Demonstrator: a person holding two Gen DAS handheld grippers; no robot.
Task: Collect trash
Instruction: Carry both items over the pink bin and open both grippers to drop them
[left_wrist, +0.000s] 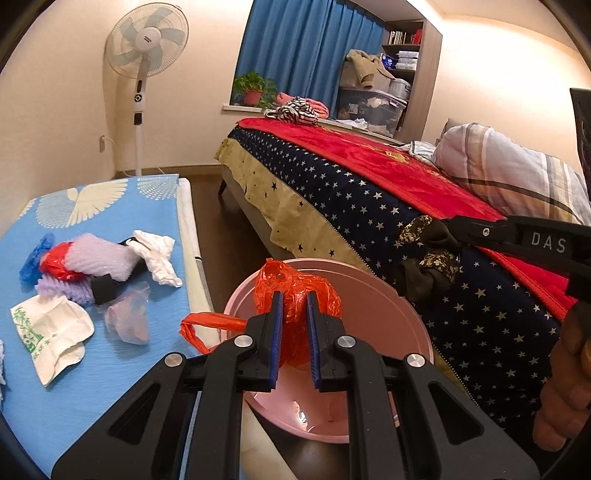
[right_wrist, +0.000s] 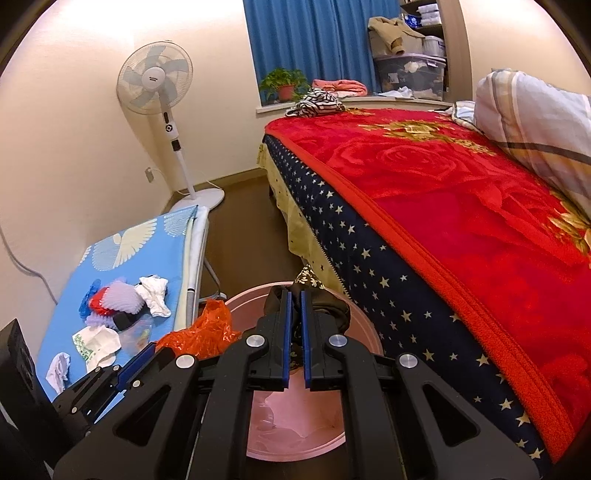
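Left tongs (left_wrist: 294, 325): I have them clamped on an orange plastic bag (left_wrist: 295, 291) over the pink basin (left_wrist: 399, 325).
Right tongs (right_wrist: 294, 325): clamped on dark floral cloth (right_wrist: 325, 306), same basin.
Left to do: trash pile (left_wrist: 92, 273) on the table (left_wrist: 129, 369), left of my tongs.

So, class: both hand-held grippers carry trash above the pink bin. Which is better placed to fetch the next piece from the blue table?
Left, probably. The left hand-held gripper, holding the orange bag, is nearer the blue table; the right hand-held gripper is bed-side.
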